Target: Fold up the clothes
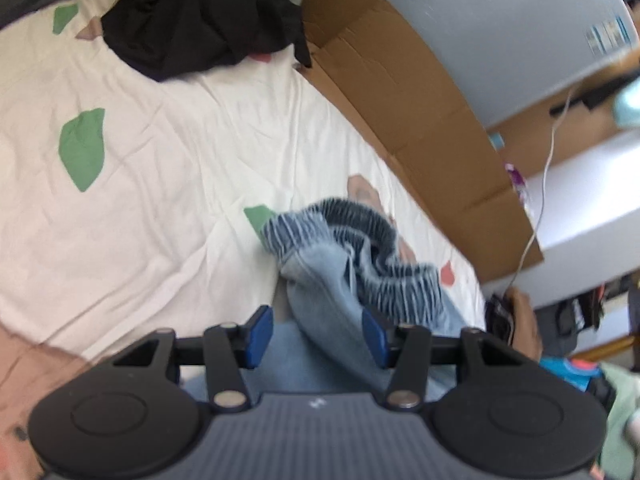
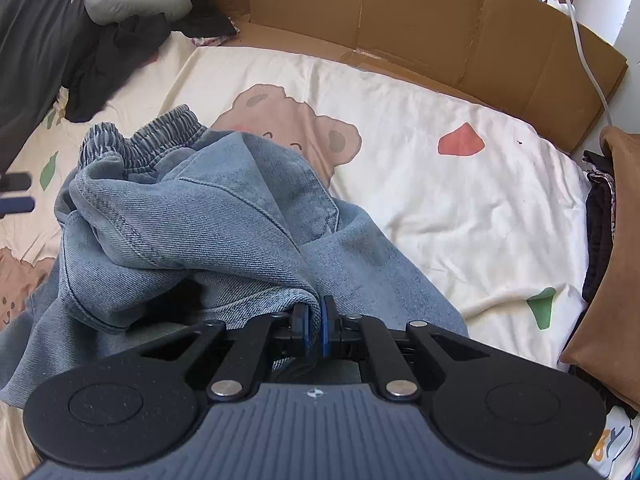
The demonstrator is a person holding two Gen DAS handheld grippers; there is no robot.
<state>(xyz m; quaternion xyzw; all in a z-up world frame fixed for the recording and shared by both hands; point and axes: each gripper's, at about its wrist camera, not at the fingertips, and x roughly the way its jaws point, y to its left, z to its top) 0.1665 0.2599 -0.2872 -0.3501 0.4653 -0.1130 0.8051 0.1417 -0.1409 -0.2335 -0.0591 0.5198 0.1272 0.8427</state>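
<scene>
Currently jeans (image 2: 208,216) are being pinched by closed right gripper (image 2: 314,328) jaws on the bed (image 2: 460,208); left gripper (image 1: 316,336) jaws are being held wide, empty.

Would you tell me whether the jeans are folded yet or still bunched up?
Bunched up: the jeans lie crumpled on the bedsheet, waistband twisted, with the right gripper pinching one fold.

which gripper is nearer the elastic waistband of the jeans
Left. The left gripper is open just short of the waistband. The right gripper is shut on a denim fold of the jeans, farther from the waistband.
</scene>
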